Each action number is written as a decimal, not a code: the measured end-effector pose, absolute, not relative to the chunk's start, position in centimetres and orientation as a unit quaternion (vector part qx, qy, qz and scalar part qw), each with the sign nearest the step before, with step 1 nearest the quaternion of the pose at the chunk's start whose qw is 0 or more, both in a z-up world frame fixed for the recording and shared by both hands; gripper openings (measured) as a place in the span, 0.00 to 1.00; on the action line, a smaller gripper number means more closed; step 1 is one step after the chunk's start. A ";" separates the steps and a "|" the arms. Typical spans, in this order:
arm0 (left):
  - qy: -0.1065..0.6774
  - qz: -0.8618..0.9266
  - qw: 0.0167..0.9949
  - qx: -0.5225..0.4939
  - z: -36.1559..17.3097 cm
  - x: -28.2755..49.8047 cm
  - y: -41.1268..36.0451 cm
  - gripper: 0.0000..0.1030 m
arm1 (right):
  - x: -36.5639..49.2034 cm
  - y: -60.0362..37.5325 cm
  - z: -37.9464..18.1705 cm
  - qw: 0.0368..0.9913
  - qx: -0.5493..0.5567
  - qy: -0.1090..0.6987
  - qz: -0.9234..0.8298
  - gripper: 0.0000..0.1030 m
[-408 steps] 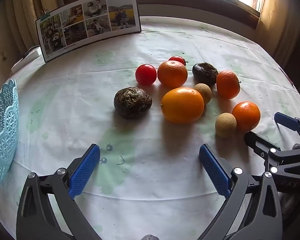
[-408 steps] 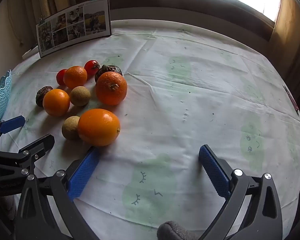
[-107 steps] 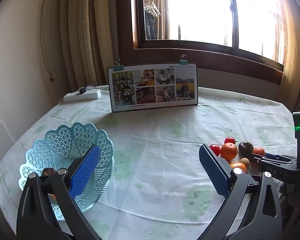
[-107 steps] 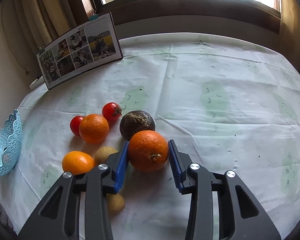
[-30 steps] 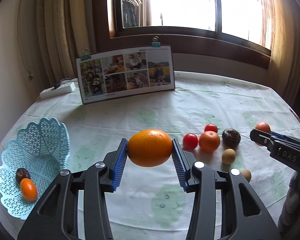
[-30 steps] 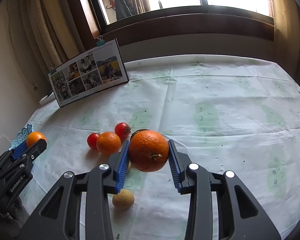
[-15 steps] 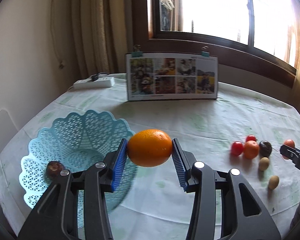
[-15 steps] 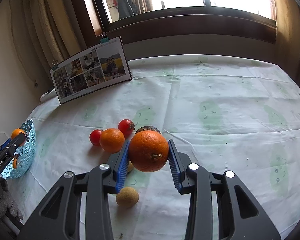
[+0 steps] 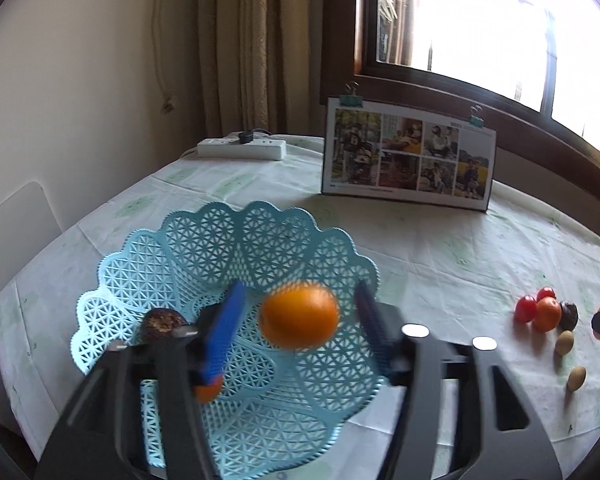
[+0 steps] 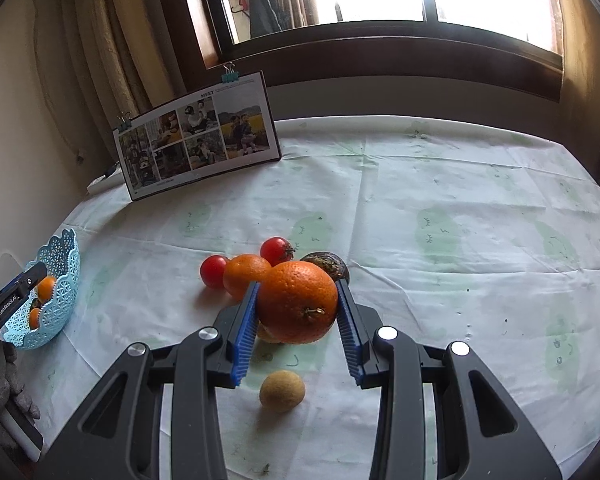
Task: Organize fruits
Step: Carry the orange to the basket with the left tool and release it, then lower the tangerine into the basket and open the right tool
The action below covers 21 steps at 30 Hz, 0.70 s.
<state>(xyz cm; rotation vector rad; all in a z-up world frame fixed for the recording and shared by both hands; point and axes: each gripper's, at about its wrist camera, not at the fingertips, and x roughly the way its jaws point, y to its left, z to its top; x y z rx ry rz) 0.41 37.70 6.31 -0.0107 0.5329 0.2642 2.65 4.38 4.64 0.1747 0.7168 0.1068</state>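
Left hand-held gripper spread around a blurred, smooth orange.

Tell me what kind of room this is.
Likely a home dining corner: a round table under a patterned tablecloth, a clipped photo collage propped by the curtained window, and a blue fruit basket.

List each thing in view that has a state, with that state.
left gripper: open, over the basket
large orange: between the open fingers, blurred, dropping into the basket
blue basket: upright, holds a dark fruit and a small orange
right gripper: shut on the rough orange, held above the table
power strip: has a plug in it
photo board: standing, clipped at top
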 end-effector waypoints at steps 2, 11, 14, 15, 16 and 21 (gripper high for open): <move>0.249 0.141 0.958 -0.011 6.8 0.0 38.3 0.80 | 2.6 5.0 5.0 0.932 0.084 0.348 0.059 0.37; 0.211 0.177 0.961 -0.040 8.8 -2.0 42.2 0.92 | 2.4 10.3 7.7 0.933 0.069 0.332 0.120 0.37; 0.196 0.190 0.961 -0.038 9.3 -2.9 43.0 0.94 | 2.4 12.8 8.4 0.930 0.064 0.330 0.149 0.37; 0.192 0.194 0.961 -0.038 9.4 -3.2 43.2 0.95 | 2.4 13.7 8.6 0.929 0.062 0.329 0.159 0.37; 0.188 0.196 0.962 -0.037 9.6 -3.4 43.5 0.96 | 2.3 14.5 8.8 0.927 0.060 0.329 0.168 0.37; 0.181 0.204 0.961 -0.041 9.8 -4.4 44.8 0.97 | 2.2 19.4 9.2 0.917 0.042 0.331 0.217 0.37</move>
